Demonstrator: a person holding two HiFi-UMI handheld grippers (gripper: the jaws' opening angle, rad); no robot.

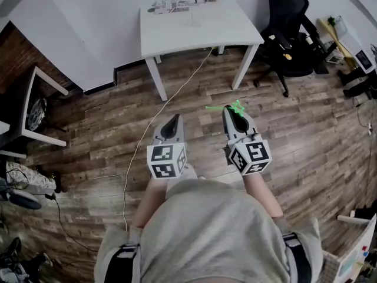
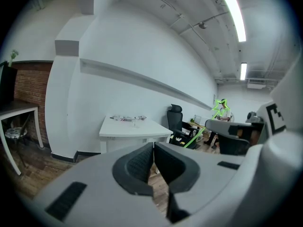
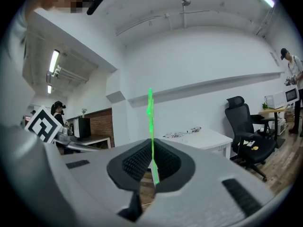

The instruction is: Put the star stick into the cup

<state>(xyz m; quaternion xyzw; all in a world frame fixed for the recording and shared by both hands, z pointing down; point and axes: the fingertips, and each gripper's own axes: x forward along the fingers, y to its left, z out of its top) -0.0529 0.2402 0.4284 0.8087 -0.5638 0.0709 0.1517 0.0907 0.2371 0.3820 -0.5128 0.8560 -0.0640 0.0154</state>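
My right tongs are clamped on the green star stick. My left tongs are pressed together and empty. The white table is at 12 o'clock.

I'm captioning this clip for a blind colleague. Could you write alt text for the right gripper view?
The right gripper is shut on a thin green star stick, which stands upright between its dark ribbed pads. Beyond it, a white table stands against a white wall, with a black office chair to its right.

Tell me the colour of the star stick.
Bright green star stick, best seen in the right gripper view.
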